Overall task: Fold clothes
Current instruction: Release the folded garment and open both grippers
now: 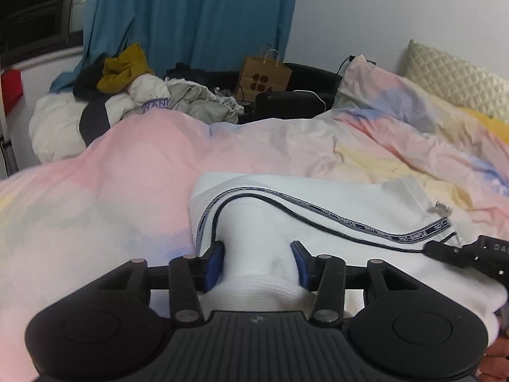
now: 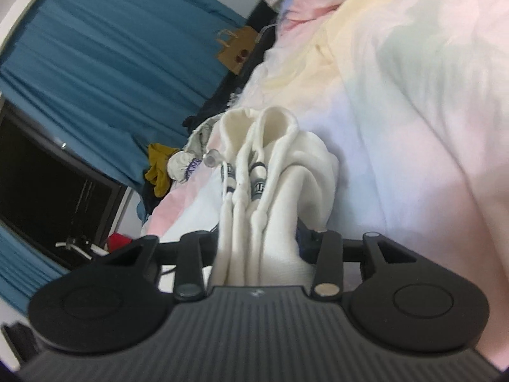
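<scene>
**Both grippers clamped on a white garment over the bed**

The left gripper (image 1: 259,262) pointed level across the bed, its blue pads (image 1: 215,265) pressed in on a raised ridge of the white garment (image 1: 334,210) between them, jaws partly closed on the cloth; a fingertip of the person's hand (image 1: 499,355) showed at the lower right edge. The right gripper (image 2: 259,238) was rolled sharply to one side, so the room tilted in its view; its jaws stood narrowed on a thick bunched handful of the same garment, whose hood and drawstring ends hung forward past the fingers. The garment lay on a pastel duvet (image 1: 133,172) of pink, yellow and blue, a lettered black-and-white strap (image 1: 410,237) trailing across it toward the right gripper at the frame edge; a quilted cream pillow (image 1: 451,79) sat at the far right. Beyond the bed lay a heap of clothes (image 1: 133,92) with a mustard piece on top, a brown paper bag (image 1: 264,76), and teal curtains (image 1: 197,12) beside a dark window (image 1: 31,9).
</scene>
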Motion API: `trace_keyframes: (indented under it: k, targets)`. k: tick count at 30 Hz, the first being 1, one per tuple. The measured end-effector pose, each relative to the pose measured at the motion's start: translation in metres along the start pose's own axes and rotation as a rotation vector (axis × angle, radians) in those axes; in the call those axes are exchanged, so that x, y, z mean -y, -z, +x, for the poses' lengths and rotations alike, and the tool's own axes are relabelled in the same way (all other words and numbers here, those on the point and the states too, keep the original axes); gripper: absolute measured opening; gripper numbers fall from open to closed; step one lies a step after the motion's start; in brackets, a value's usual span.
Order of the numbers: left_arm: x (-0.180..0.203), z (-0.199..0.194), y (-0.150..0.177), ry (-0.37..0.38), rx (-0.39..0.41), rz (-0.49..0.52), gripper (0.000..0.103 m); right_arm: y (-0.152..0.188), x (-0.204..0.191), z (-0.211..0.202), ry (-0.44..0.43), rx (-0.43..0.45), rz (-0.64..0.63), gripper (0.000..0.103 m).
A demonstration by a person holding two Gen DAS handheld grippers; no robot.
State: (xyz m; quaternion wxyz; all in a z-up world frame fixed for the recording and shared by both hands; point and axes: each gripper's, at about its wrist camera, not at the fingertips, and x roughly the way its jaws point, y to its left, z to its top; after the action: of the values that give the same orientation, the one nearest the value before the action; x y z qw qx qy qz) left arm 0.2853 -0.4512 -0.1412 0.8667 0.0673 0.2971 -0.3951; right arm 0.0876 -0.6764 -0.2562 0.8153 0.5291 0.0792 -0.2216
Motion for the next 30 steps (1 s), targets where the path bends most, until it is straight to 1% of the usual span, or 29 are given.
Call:
trace_keyframes:
  k: [1,2,4,6,8,9,11,13,15,16,18,20,23,24,28,30]
  targets:
    - [-0.003,-0.006,0.000,0.003,0.002,0.004,0.050,0.001,-0.003,-0.011,0.018,-0.003,0.020,0.047]
    - [-0.005,-0.011,0.001,0.007,0.003,0.008,0.051,0.000,-0.005,-0.019,0.037,-0.001,0.041,0.048]
    - [-0.006,-0.052,0.000,-0.009,0.021,0.017,0.053,0.003,-0.011,-0.046,0.074,0.026,0.060,0.050]
    - [-0.005,-0.090,-0.003,-0.010,0.039,0.013,0.055,0.003,-0.026,-0.074,0.109,0.066,0.024,0.050]
    - [-0.004,-0.129,-0.008,-0.007,0.063,0.004,0.057,0.006,-0.050,-0.099,0.118,0.095,-0.054,0.050]
    - [-0.002,-0.149,-0.011,-0.015,0.076,0.005,0.060,0.007,-0.062,-0.112,0.123,0.109,-0.092,0.050]
    - [0.003,-0.191,-0.015,-0.027,0.102,0.017,0.061,0.013,-0.091,-0.138,0.111,0.107,-0.192,0.051]
    - [0.009,-0.231,-0.018,-0.033,0.130,0.031,0.063,0.022,-0.123,-0.166,0.104,0.123,-0.309,0.051]
    - [0.016,-0.269,-0.017,-0.042,0.157,0.047,0.068,0.034,-0.154,-0.194,0.092,0.142,-0.423,0.051]
    - [0.019,-0.289,-0.016,-0.046,0.171,0.055,0.069,0.041,-0.168,-0.209,0.084,0.153,-0.478,0.051]
    - [0.024,-0.330,-0.011,-0.052,0.193,0.062,0.071,0.054,-0.191,-0.233,0.071,0.166,-0.558,0.051]
    - [0.031,-0.365,-0.003,-0.064,0.210,0.086,0.074,0.069,-0.206,-0.257,0.061,0.178,-0.607,0.051]
    - [0.040,-0.408,0.017,-0.112,0.232,0.131,0.079,0.087,-0.216,-0.280,0.044,0.175,-0.651,0.051]
    - [0.042,-0.421,0.025,-0.130,0.238,0.145,0.079,0.094,-0.219,-0.287,0.041,0.173,-0.668,0.051]
    - [0.041,-0.456,0.056,-0.150,0.247,0.108,0.081,0.123,-0.219,-0.314,0.044,0.188,-0.720,0.051]
    - [0.039,-0.470,0.072,-0.153,0.252,0.083,0.082,0.136,-0.219,-0.318,0.054,0.199,-0.755,0.051]
